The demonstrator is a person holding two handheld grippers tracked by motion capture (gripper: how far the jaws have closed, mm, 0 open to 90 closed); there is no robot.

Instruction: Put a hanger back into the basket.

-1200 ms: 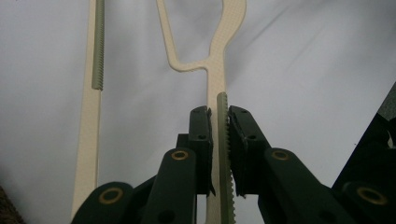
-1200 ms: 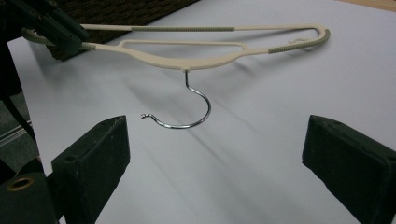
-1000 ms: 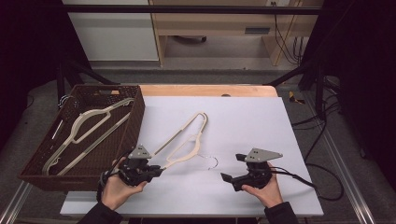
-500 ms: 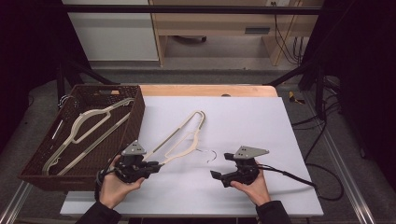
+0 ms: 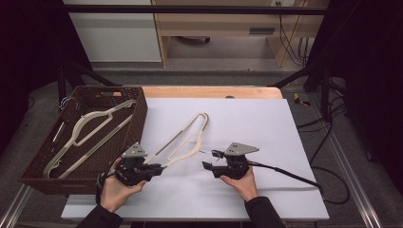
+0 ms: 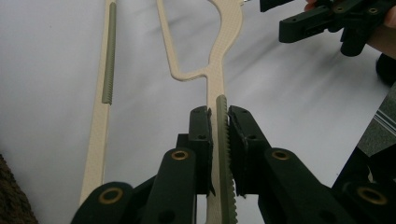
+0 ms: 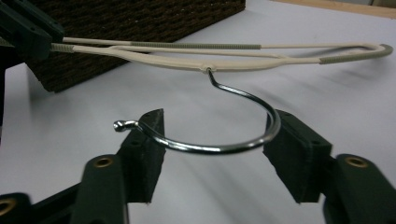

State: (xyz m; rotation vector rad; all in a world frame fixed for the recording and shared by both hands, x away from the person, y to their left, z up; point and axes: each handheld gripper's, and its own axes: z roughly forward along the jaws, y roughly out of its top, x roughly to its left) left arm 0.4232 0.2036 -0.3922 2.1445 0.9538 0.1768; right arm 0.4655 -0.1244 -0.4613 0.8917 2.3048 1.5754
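On the white table (image 5: 266, 123), left gripper (image 6: 218, 122) clamping hanger (image 5: 183, 140); right gripper (image 7: 212, 128) wide around hook (image 7: 233, 140).

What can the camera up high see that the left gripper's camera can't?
High view alone: the brown basket with another hanger inside, both hands, and the cupboards behind the table. Left gripper view alone: its jaws pinched on the ribbed green strip along the cream hanger's arm. Both: the cream hanger on the white table, the left gripper holding it, and the right gripper by the hook end.
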